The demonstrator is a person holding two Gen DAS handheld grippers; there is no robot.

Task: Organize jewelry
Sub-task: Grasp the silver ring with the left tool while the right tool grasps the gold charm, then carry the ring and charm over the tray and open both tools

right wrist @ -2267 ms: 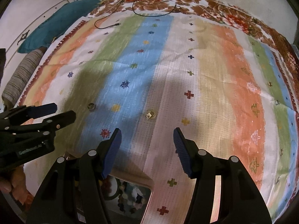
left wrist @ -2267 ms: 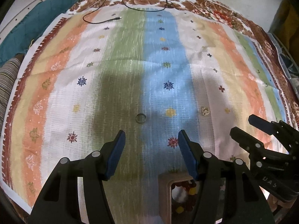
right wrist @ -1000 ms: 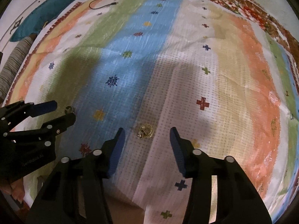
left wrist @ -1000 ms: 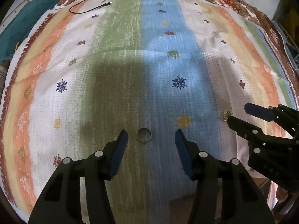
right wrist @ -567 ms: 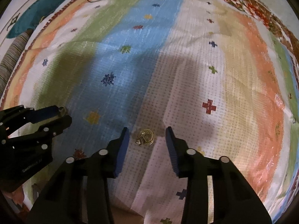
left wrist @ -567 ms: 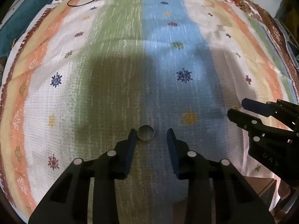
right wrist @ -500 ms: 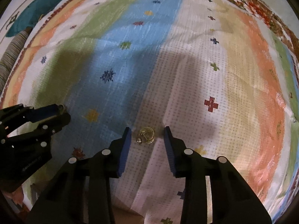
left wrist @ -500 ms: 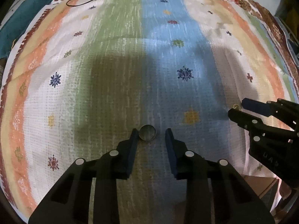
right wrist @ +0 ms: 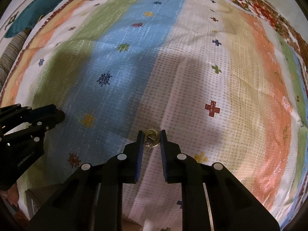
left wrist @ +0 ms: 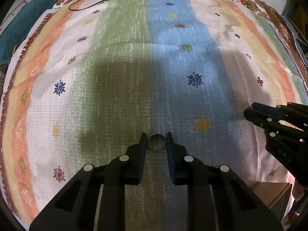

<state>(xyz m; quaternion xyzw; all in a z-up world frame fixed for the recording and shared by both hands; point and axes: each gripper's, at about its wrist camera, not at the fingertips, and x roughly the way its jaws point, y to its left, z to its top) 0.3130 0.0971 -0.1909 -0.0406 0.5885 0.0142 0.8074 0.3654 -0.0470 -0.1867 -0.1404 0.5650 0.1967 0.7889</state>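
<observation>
A plain silver ring point(left wrist: 156, 144) lies on the striped bedspread point(left wrist: 119, 73). My left gripper point(left wrist: 156, 137) is closed around it, both fingertips touching its sides. A gold ring with a small stone point(right wrist: 151, 137) lies on the white stripe. My right gripper point(right wrist: 151, 133) is closed around it, fingertips touching it on both sides. The right gripper also shows at the right edge of the left wrist view point(left wrist: 269, 115). The left gripper shows at the left edge of the right wrist view point(right wrist: 36, 119).
A wooden jewelry box shows only as a corner at lower right in the left wrist view point(left wrist: 277, 194) and lower left in the right wrist view point(right wrist: 38, 198). A black cable point(left wrist: 92, 4) lies at the far end. A teal pillow point(right wrist: 36, 5) lies far left.
Both grippers moved forward and down to the bedspread and narrowed from wide open until their fingertips touch the two rings.
</observation>
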